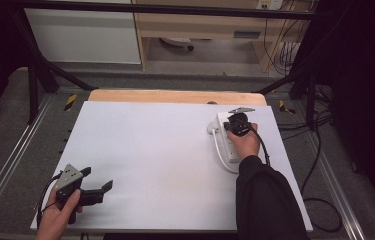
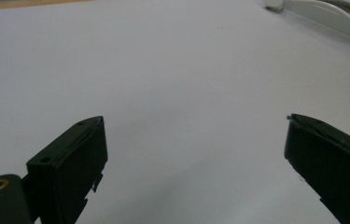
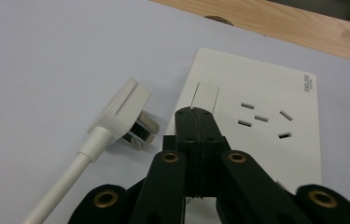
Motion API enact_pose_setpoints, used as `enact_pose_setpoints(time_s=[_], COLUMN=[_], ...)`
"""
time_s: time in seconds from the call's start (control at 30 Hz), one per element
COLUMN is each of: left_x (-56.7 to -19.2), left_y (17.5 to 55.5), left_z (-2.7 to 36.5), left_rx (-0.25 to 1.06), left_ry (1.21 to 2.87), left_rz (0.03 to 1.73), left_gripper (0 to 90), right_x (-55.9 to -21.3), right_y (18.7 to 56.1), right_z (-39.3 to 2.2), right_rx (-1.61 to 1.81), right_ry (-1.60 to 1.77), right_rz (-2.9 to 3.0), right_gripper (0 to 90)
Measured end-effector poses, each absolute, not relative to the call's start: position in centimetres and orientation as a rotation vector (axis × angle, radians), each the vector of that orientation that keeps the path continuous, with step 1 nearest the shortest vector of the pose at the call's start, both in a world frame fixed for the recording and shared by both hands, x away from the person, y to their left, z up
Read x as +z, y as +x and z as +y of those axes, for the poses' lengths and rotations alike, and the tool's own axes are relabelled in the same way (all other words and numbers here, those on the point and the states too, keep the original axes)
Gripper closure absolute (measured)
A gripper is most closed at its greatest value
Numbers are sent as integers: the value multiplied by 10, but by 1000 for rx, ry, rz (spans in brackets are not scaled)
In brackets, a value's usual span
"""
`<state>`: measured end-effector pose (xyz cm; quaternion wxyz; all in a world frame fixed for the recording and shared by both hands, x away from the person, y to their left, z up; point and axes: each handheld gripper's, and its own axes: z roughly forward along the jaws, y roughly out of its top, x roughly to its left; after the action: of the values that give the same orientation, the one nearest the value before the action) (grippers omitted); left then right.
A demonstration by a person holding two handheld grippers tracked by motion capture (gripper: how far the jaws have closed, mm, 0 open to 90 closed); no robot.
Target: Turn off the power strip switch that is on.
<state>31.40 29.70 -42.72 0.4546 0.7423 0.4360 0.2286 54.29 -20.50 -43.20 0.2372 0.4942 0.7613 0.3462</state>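
Note:
A white power strip (image 3: 261, 126) lies at the table's right side, also seen as the power strip (image 1: 231, 145) under the right hand. Its white plug (image 3: 123, 116) lies unplugged on the table just left of the strip, prongs toward it, with the white cable (image 3: 60, 186) trailing back; the same plug (image 1: 211, 129) appears in the high view. My right gripper (image 3: 196, 112) is shut with nothing between its jaws, its tips over the strip's switch. My left gripper (image 1: 97, 179) rests at the near left corner, open and empty, the same left gripper (image 2: 196, 140) over bare table.
The white table top (image 1: 160, 160) has a wooden strip (image 1: 175, 96) along its far edge. Black frame posts (image 1: 35, 80) stand at the far corners, and cables (image 1: 320, 200) lie on the floor to the right. The distant power strip (image 2: 322, 16) sits at the left gripper view's top right.

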Motion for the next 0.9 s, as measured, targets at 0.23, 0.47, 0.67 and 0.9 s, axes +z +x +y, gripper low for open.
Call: enact_pose_setpoints(time_s=[0.23,0.47,0.67,0.9], left_x=[-427,-427,-427,-427], left_y=[314,314,314,314], left_z=[297,297,297,297], left_rx=[565,565,564,564], left_ry=[1830,1831,1828,1827], left_rz=[1076,1075,1075,1075], left_gripper=[60,60,60,60], right_x=[-432,-433,-432,-428], right_y=[543,543,542,541], right_z=[-204,-203,-201,-199], right_rx=[951,975,994,1020], right_ry=[1356,1371,1369,1361], right_rz=[2085,2074,2066,2054], right_gripper=[900,900,900,900])
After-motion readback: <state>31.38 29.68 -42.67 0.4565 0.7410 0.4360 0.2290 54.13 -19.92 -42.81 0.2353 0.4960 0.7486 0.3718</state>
